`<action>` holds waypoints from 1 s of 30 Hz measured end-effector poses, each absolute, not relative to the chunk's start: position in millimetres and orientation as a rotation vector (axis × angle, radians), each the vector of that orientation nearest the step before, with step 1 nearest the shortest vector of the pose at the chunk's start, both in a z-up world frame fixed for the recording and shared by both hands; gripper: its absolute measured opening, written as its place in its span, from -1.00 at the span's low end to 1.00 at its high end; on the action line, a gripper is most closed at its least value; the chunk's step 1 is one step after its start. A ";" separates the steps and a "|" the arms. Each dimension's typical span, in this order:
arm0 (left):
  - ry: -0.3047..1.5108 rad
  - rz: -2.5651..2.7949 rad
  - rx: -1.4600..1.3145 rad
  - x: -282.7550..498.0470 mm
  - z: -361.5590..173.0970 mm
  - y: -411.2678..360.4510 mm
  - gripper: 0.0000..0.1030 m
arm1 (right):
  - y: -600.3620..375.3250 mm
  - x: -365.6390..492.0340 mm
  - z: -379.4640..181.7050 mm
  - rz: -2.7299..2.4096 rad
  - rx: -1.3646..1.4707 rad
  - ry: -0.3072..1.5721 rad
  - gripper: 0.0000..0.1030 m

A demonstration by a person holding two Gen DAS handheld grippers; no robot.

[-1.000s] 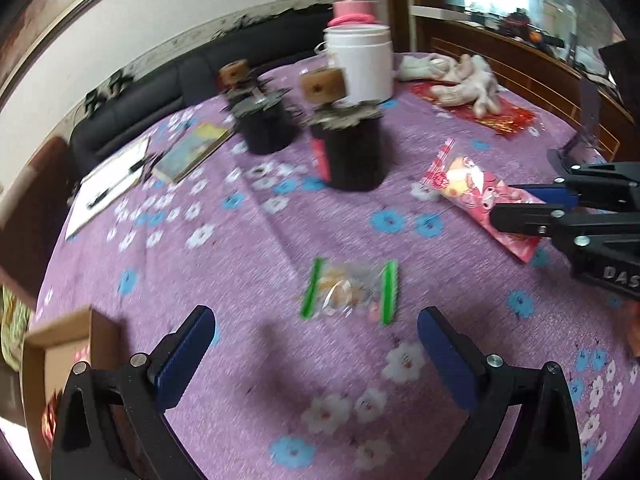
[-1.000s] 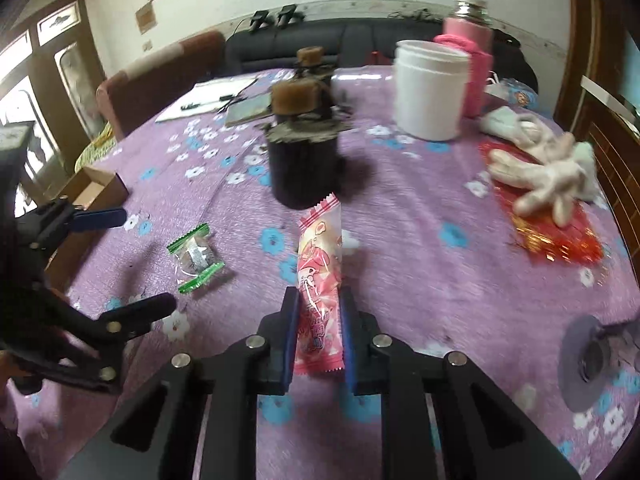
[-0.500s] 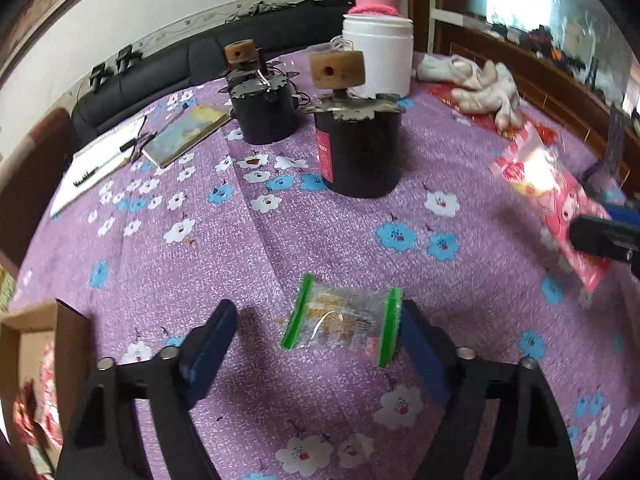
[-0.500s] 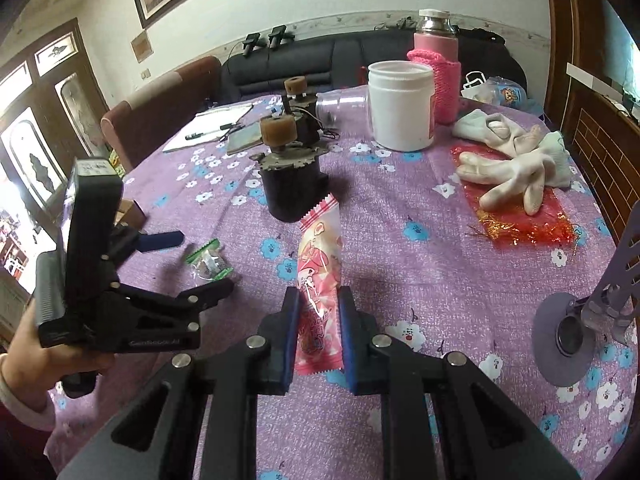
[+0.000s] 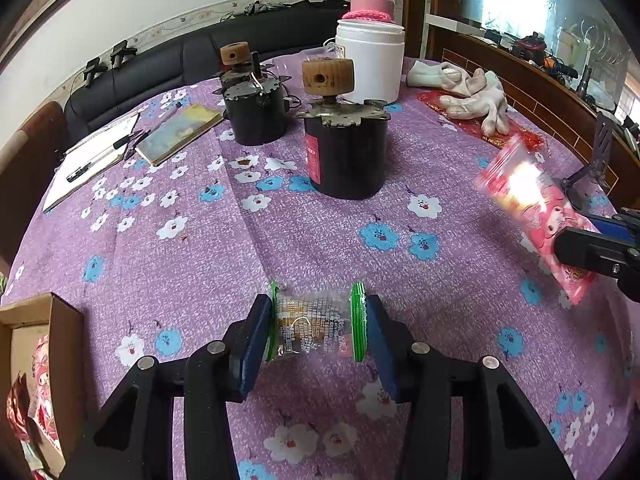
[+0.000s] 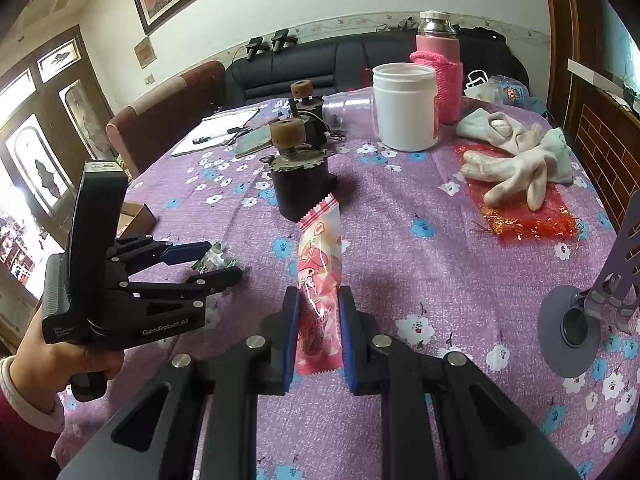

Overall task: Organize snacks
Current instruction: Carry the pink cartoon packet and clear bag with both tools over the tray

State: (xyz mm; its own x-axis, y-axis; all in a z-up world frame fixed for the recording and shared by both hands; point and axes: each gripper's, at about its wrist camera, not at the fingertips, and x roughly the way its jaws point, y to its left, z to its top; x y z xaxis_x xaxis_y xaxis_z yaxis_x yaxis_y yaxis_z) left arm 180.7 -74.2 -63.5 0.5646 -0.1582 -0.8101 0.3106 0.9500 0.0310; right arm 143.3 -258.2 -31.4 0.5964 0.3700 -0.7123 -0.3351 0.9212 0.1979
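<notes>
**Two snack packets in the grippers over a flowered cloth**

A round surface (image 5: 320, 240) under a purple cloth with white and blue flowers fills both views, with a dark sofa (image 6: 360, 64) against the wall behind it. On the cloth stand two black motors (image 5: 346, 156) with wooden wheels on top, a white jar (image 5: 370, 66), a pink flask (image 6: 438, 68), white gloves (image 6: 516, 160) on a red foil bag, and a notebook with a pen.

The left gripper (image 5: 316, 332) has its jaws just closing in on a small clear packet with green ends (image 5: 316, 326), which lies on the cloth near the front edge; both blue pads (image 5: 256, 336) touch the green ends. An open cardboard box (image 5: 36, 360) sits at the far left, with red-and-pink wrappers inside.

The right gripper (image 6: 319, 332) is clamped tight on the lower part of a long pink snack packet (image 6: 320, 256), held clear of the cloth with its top pointing away.
</notes>
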 end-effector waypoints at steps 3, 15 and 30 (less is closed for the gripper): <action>0.920 -0.269 0.181 174.9 -57.9 -71.5 -0.02 | -254.5 140.4 -29.9 0.415 0.041 0.835 -0.71; 0.881 -0.247 0.162 149.6 -35.6 -46.1 -0.02 | -240.8 129.2 -37.7 0.322 -0.058 0.876 -0.84; 0.850 -0.254 0.143 132.7 -15.7 -32.6 -0.02 | -245.7 145.6 -78.5 0.236 -0.079 0.937 -0.31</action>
State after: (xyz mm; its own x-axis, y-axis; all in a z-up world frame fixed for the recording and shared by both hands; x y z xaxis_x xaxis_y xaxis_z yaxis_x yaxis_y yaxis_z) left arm 132.7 -32.6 -15.7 0.6325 -0.1642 -0.7570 0.2775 0.9604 0.0236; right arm 145.6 -245.7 -78.5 0.5684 0.1665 -0.8057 -0.2348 0.9714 0.0350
